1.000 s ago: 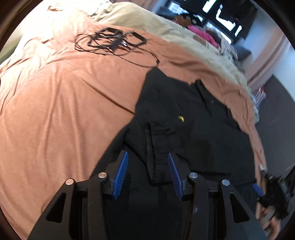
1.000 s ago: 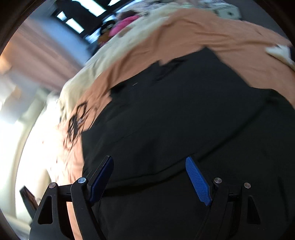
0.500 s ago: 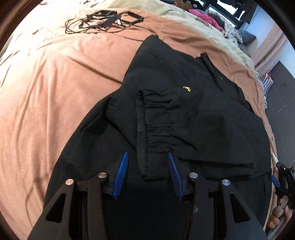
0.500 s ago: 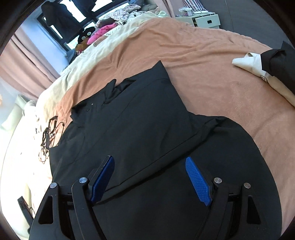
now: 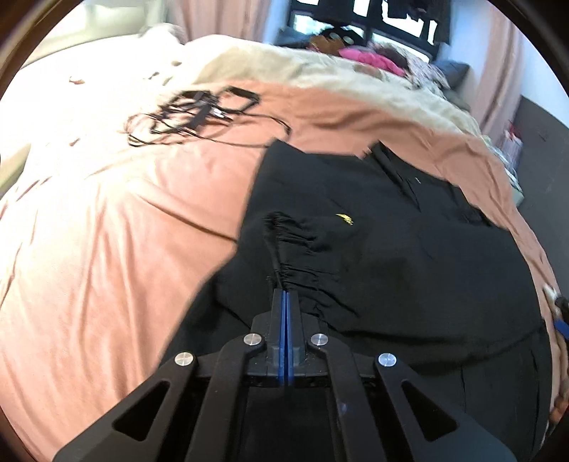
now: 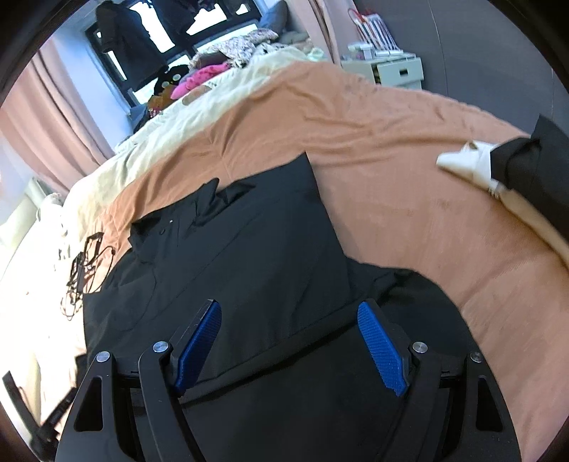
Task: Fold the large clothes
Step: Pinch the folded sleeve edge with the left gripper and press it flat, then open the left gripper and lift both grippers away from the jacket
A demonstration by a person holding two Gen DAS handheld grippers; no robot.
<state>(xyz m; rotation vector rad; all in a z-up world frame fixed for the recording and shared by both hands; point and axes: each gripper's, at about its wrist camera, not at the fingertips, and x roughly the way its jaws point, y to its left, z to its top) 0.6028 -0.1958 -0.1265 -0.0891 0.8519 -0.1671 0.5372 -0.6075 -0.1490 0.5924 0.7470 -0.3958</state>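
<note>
Bedroom scene, bed covered by a salmon-orange sheet (image 5: 106, 248), wrinkled, with a cream blanket (image 5: 284, 67) along its far edge. Left wrist view, left to right: tangle of black cables (image 5: 192, 113) on the sheet, well apart from the garment; then the black shirt (image 5: 409, 256) spread flat on the sheet, small yellow logo (image 5: 344, 219) on the chest, collar toward the far side. Pink curtains (image 5: 498, 64) and a window (image 5: 373, 21) behind the bed, with a heap of mixed clothes (image 5: 370, 58) at the far end.

Left gripper (image 5: 285, 302): blue pads pressed together, clenched on a gathered cuff (image 5: 284, 248) of the shirt; the fabric bunches into pleats at the tips.

Right wrist view, left to right: cables at the left edge, shirt in the middle, bare sheet, then a white and black folded cloth (image 6: 498, 167) at the right edge, apart from the shirt. White drawer unit (image 6: 394, 73) past the bed against a grey wall.

Right gripper (image 6: 288, 341): jaws spread wide, holding nothing, above the shirt's lower part.
</note>
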